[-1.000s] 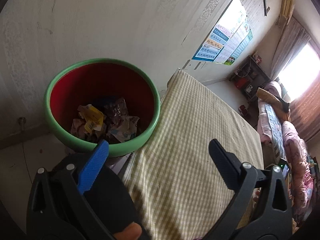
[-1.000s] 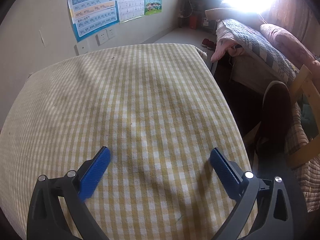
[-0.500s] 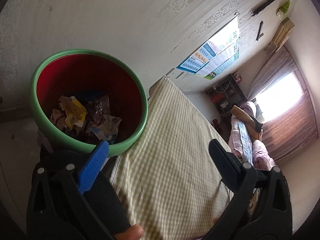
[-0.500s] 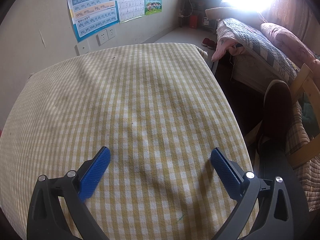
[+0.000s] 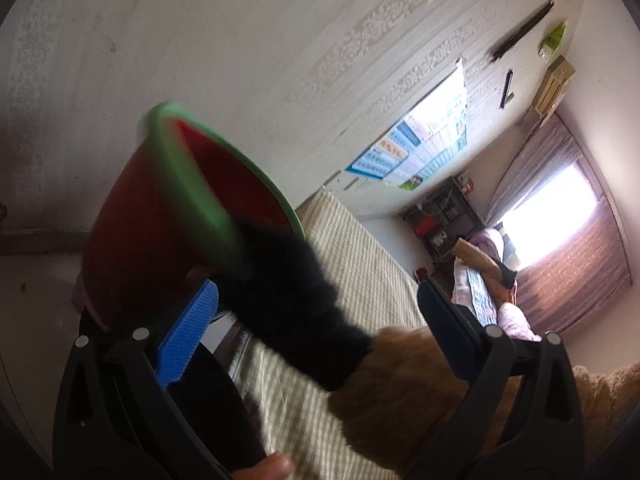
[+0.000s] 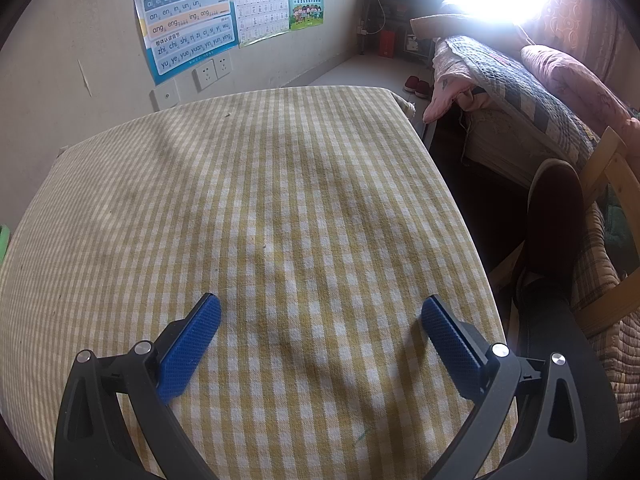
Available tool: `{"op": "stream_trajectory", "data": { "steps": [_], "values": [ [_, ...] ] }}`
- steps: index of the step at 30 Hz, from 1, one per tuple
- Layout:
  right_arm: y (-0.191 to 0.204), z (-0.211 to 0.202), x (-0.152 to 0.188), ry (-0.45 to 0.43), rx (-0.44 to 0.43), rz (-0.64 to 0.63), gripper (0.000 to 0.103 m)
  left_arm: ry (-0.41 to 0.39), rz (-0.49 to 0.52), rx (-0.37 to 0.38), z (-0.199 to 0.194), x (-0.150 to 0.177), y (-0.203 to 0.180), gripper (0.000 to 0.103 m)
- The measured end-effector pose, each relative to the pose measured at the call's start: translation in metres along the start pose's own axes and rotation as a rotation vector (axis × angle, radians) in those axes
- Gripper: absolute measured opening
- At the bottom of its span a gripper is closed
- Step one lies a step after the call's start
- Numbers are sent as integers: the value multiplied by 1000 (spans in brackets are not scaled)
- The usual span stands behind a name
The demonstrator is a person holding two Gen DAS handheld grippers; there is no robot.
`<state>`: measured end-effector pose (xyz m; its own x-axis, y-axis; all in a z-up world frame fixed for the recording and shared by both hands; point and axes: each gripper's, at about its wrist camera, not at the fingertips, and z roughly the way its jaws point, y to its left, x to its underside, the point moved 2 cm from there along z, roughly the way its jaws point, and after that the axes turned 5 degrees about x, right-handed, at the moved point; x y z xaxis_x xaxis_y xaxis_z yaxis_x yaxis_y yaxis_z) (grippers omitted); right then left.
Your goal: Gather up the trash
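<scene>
A red basin with a green rim (image 5: 192, 184) hangs tilted and blurred at the left of the left wrist view. Its contents are hidden from this angle. A person's arm in a black fuzzy cuff (image 5: 292, 292) and brown sleeve (image 5: 404, 376) reaches across to the basin's rim. My left gripper (image 5: 316, 292) is open, with that arm passing in front of the gap. My right gripper (image 6: 320, 306) stands open above the yellow checked tablecloth (image 6: 280, 184), nothing between its fingers. A sliver of the green rim (image 6: 3, 240) shows at the left edge of the right wrist view.
The checked table meets the wall under the posters (image 6: 188, 12) and wall sockets (image 6: 212, 72). A bed with quilts (image 6: 520, 92) and a wooden chair frame (image 6: 612, 168) stand to the right across a dark gap. A small shelf (image 6: 384, 12) sits below the bright window.
The basin went from standing upright with wrappers showing to tilted and raised, now gripped at the rim by the sleeved arm. The left view swung upward. The right gripper barely moved.
</scene>
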<state>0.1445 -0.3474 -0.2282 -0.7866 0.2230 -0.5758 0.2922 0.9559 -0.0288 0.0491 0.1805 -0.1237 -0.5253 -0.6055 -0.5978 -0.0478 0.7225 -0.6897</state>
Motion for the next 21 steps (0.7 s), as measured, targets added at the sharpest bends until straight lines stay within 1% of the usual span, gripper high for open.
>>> {"op": "stream_trajectory", "data": {
  "steps": [3,8,12,16,21],
  "values": [
    [3,0,-2,0,3,-3,97,-63,7,-40,-14,-3,-2,98],
    [3,0,-2,0,3,-3,97,-184,29,-140,-49,-9,-8,98],
    [3,0,-2,0,3,-3,97,-237,73,-203,-71,-6,-16,98],
    [4,0,-2,0,4,-3,97,-242,95,-223,-77,-6,-23,98],
    [3,0,-2,0,4,-2,97,-190,76,-199,-72,-1,-28,98]
  ]
}}
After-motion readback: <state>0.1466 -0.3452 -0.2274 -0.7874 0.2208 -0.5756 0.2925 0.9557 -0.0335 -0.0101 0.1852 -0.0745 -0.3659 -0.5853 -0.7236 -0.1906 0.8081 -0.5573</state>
